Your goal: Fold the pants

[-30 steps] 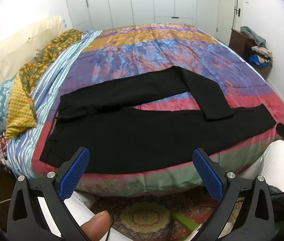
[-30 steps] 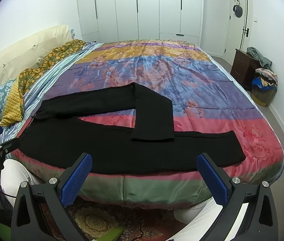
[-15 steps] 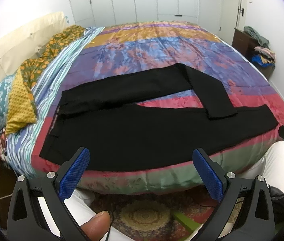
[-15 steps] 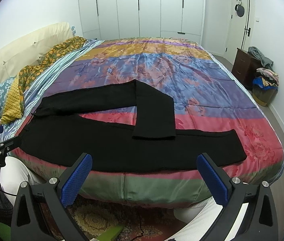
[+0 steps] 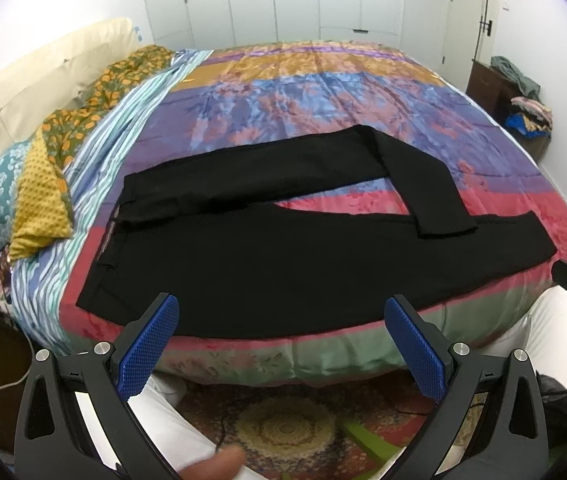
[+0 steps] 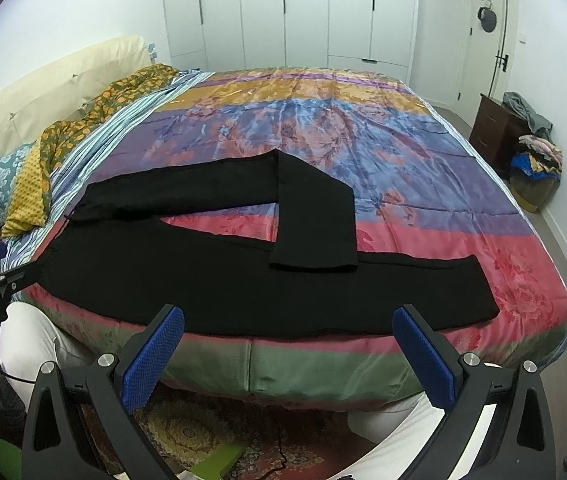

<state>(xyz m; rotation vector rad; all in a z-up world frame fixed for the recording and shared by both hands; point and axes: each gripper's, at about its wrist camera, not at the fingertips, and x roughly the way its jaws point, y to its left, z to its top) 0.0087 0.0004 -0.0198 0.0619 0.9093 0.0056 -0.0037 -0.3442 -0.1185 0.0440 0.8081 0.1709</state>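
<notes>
Black pants (image 5: 267,256) (image 6: 219,280) lie flat on the near side of the bed, waistband to the left. The near leg runs straight to the right. The far leg (image 6: 315,220) is bent back, its cuff resting on the near leg. My left gripper (image 5: 283,316) hangs open just short of the bed's front edge, nothing between its blue pads. Likewise open and empty, my right gripper (image 6: 289,324) hovers before the near leg. Each gripper shows at the edge of the other's view.
The bed carries a colourful striped cover (image 6: 323,128), with pillows (image 5: 7,200) and a cream headboard (image 6: 43,80) at the left. A dark dresser with piled clothes (image 6: 523,136) stands at the right wall. White-clad legs and a patterned rug (image 5: 283,432) are below.
Both grippers have risen slightly and tilted, so the bed sits a little lower in view. The pants have not moved. Both grippers stay open.
</notes>
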